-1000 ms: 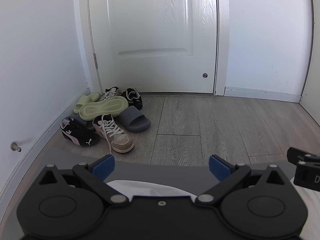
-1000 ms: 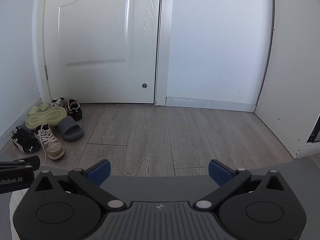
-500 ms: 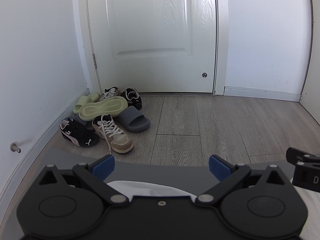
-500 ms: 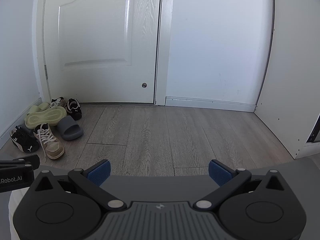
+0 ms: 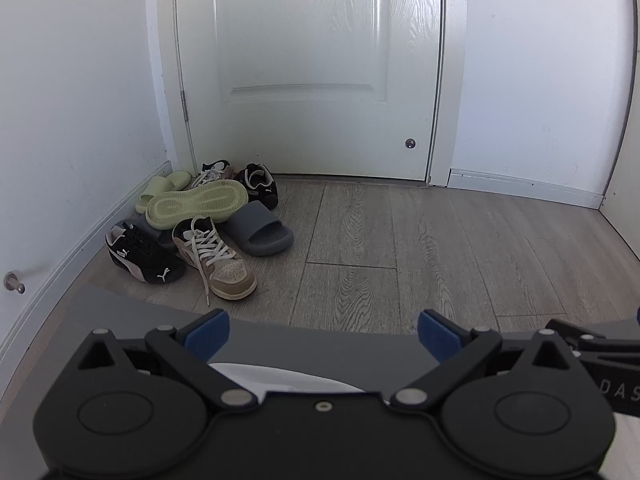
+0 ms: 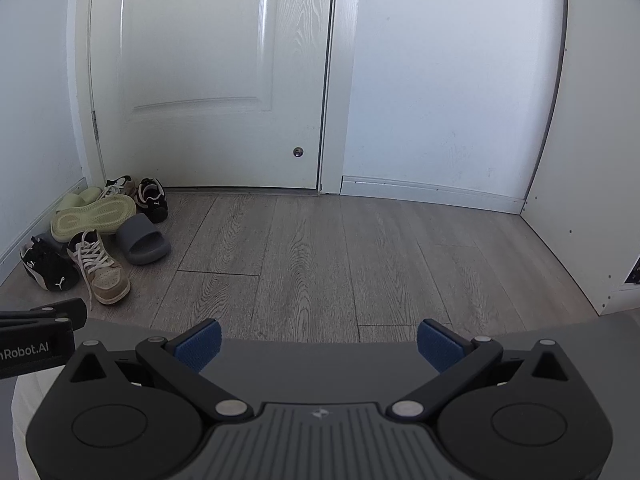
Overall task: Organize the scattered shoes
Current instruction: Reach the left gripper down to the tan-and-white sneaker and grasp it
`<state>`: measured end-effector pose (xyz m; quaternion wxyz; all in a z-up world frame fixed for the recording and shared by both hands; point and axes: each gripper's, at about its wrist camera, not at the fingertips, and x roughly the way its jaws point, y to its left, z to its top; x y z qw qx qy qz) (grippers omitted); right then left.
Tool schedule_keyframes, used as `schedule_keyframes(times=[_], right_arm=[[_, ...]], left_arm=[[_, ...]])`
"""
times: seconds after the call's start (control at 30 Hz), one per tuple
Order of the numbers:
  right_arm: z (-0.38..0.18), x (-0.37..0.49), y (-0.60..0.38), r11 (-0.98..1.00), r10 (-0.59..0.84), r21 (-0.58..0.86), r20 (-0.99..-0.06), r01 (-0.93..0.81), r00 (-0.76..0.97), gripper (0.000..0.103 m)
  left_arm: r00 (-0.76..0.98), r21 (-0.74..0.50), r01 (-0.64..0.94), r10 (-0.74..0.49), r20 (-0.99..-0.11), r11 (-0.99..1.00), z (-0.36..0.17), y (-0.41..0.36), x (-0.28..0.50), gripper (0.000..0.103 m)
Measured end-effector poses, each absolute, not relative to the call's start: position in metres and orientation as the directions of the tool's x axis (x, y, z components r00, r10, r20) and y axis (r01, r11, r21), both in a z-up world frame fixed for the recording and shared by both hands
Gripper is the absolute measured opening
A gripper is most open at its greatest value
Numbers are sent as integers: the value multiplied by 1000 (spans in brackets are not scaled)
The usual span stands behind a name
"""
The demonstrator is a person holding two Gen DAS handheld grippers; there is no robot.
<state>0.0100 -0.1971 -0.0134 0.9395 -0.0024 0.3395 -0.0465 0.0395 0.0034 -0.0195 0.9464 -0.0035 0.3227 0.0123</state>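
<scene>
A jumble of shoes lies in the floor corner left of the door. A beige laced sneaker (image 5: 218, 258) (image 6: 102, 270) is nearest, beside a black sneaker (image 5: 144, 256) (image 6: 48, 268). A grey slide (image 5: 262, 228) (image 6: 144, 240) sits to their right. A pale green slide lies sole up (image 5: 196, 204) (image 6: 94, 216) on the pile, with its mate (image 5: 162, 190) behind. Another black sneaker (image 5: 258, 184) (image 6: 152, 198) rests by the door. My left gripper (image 5: 322, 334) and right gripper (image 6: 318, 342) are both open, empty, well short of the shoes.
A white door (image 5: 316, 68) closes the far wall, with white walls and baseboard (image 6: 432, 194) around. Bare wood-look floor (image 6: 320, 252) stretches right of the pile. A door stopper (image 5: 14, 282) juts from the left wall. A white cabinet side (image 6: 592, 200) stands at right.
Both grippers have drifted slightly forward and the shoes sit a little closer in view. Both stay open.
</scene>
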Motion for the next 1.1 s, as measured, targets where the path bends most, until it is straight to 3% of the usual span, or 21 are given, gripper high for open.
schedule_keyframes(times=[0.4, 0.7, 1.1], right_arm=[[-48, 87, -159, 997, 45, -16, -696, -78, 717, 103], [-62, 148, -123, 983, 117, -31, -644, -179, 756, 103], [-109, 239, -80, 966, 237, 55, -585, -253, 775, 103]], left_arm=[[742, -65, -190, 100, -663, 980, -50, 52, 113, 102], [733, -80, -323, 196, -652, 943, -64, 95, 182, 102], [718, -85, -479, 334, -611, 874, -90, 148, 299, 101]])
